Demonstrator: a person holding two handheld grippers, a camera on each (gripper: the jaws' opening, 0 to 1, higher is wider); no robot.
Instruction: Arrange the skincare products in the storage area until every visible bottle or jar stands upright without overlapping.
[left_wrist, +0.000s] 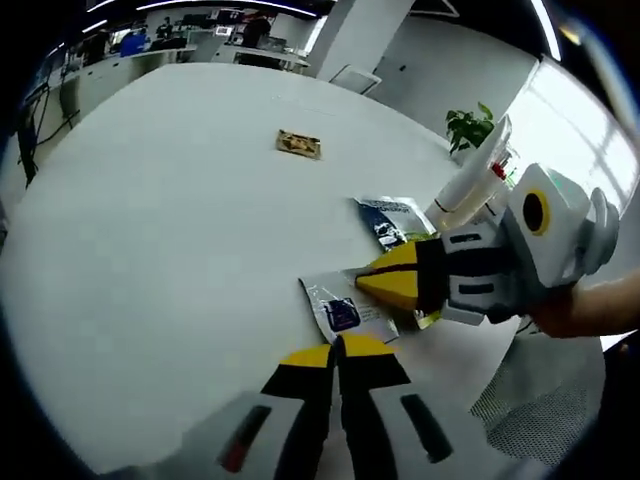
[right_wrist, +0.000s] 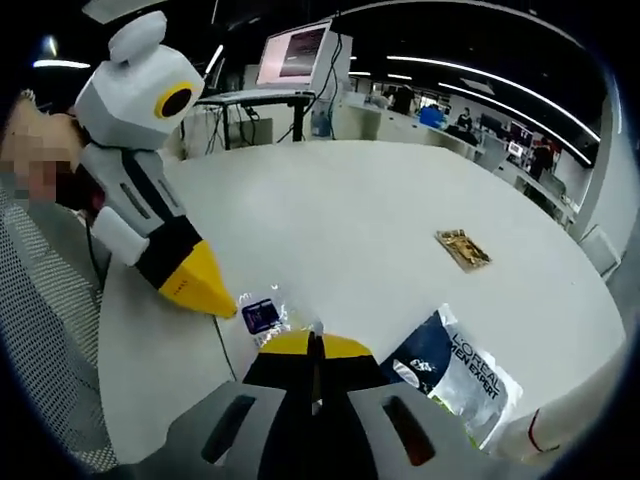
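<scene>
1. The white table (left_wrist: 150, 260) spreads across the left gripper view from about 9 o'clock up past 12 o'clock. In the right gripper view its top runs from centre out to 3 o'clock.
2. The right gripper (left_wrist: 362, 284) comes into the left gripper view from 3 o'clock, with a grey-and-white body and yellow tips. Its jaws look pressed together on the edge of a clear sachet; whether they truly pinch it I cannot tell for sure. Seen from the right gripper view, its own jaws rise at 6 o'clock with the tips meeting.
3. The left gripper (left_wrist: 338, 350) rises at 6 o'clock in its own view with the jaws closed tip to tip, just at the near edge of the sachet. In the right gripper view it slants in from 10 o'clock and its yellow tip (right_wrist: 225, 305) comes down beside the sachet.
4. A white tube (left_wrist: 470, 180) lies tilted at about 2 o'clock in the left gripper view, partly behind the right gripper.
5. A dark blue and silver L'Oréal pouch (right_wrist: 455, 375) lies flat at 4 o'clock in the right gripper view.
6. The clear sachet (left_wrist: 340, 310) with a dark blue label lies flat between the two grippers.
7. A small brown packet (left_wrist: 299, 144) lies alone at 12 o'clock in the left gripper view, well apart from the rest.
</scene>
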